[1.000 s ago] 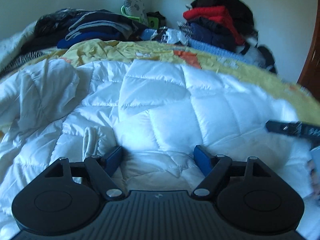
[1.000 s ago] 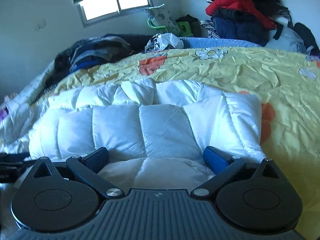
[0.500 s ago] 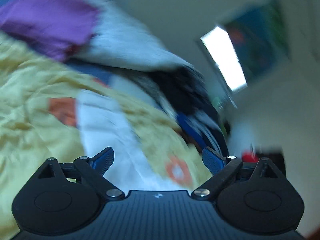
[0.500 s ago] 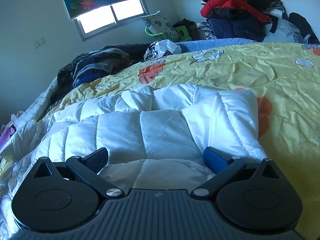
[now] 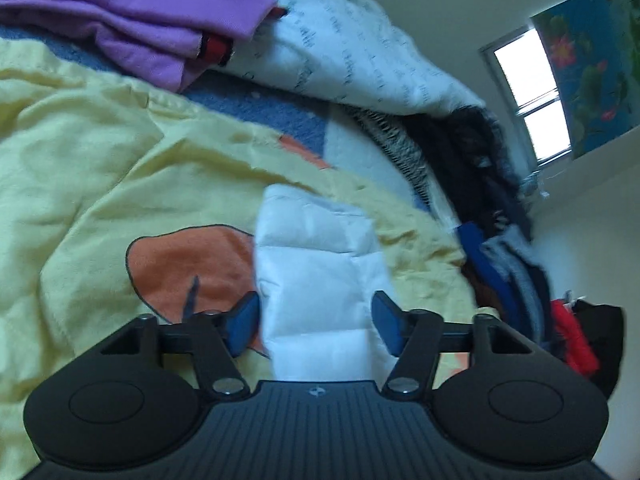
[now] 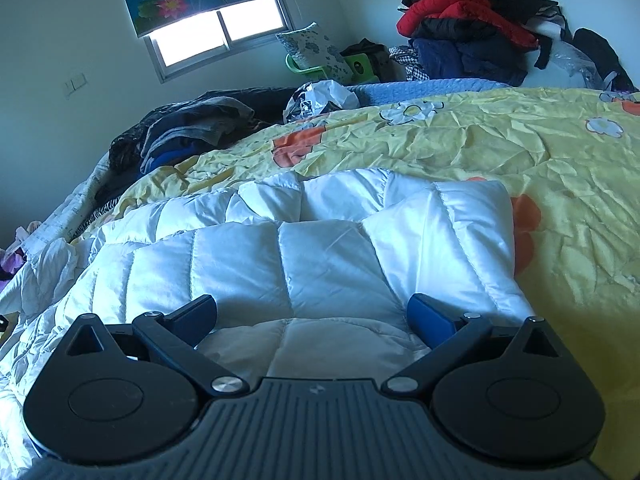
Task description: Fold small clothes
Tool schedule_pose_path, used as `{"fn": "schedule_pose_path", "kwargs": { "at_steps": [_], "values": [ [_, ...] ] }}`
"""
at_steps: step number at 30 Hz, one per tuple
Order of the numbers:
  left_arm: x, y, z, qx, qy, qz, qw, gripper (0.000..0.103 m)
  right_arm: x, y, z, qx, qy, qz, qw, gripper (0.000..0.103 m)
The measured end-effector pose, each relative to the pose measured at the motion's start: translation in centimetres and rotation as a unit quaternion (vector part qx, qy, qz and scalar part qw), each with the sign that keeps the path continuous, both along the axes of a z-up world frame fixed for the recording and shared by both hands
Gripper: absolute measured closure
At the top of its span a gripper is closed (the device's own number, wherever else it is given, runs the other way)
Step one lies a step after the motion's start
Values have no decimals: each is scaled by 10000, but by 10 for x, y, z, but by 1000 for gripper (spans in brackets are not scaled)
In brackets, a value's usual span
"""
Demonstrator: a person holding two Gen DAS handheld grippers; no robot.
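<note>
A white jacket (image 6: 304, 264) is seen spread across the yellow quilt (image 6: 520, 152), its quilted body partly doubled over itself in the right wrist view; a narrow white panel, probably a sleeve (image 5: 320, 280), is seen in the left wrist view, lying on the quilt beside an orange patch (image 5: 192, 264). The left gripper (image 5: 316, 318) is held with its fingers apart, the sleeve lying between them but not pinched; the right gripper (image 6: 312, 316) is likewise held wide apart, low over the jacket's body, with nothing clamped. The step in hand is judged to be the taking of the sleeve for a fold inward; whether the pads touch the cloth cannot be told. The sleeve is best pinched near its end, through both layers, so that the slippery, puffy shell is not lost; the body may be pinned by the right gripper while the sleeve is carried across; the fold is best laid along a stitched seam, and air pressed out afterwards, since padded cloth is likely to spring back.
</note>
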State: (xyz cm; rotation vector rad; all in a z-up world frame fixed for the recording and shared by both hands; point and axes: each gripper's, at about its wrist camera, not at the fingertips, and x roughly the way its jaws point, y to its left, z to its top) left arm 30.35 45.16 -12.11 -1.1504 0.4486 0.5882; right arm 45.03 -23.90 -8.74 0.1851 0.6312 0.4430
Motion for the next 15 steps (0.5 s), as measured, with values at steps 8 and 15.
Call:
{"fn": "schedule_pose_path", "kwargs": {
  "at_steps": [8, 15],
  "values": [
    [-6, 3, -7, -117, -159, 225, 9996, 43, 0, -2, 0, 80, -4, -19, 10000, 3],
    [24, 3, -5, 347, 451, 195, 9982, 80, 0, -2, 0, 85, -4, -19, 10000, 2]
  ]
}}
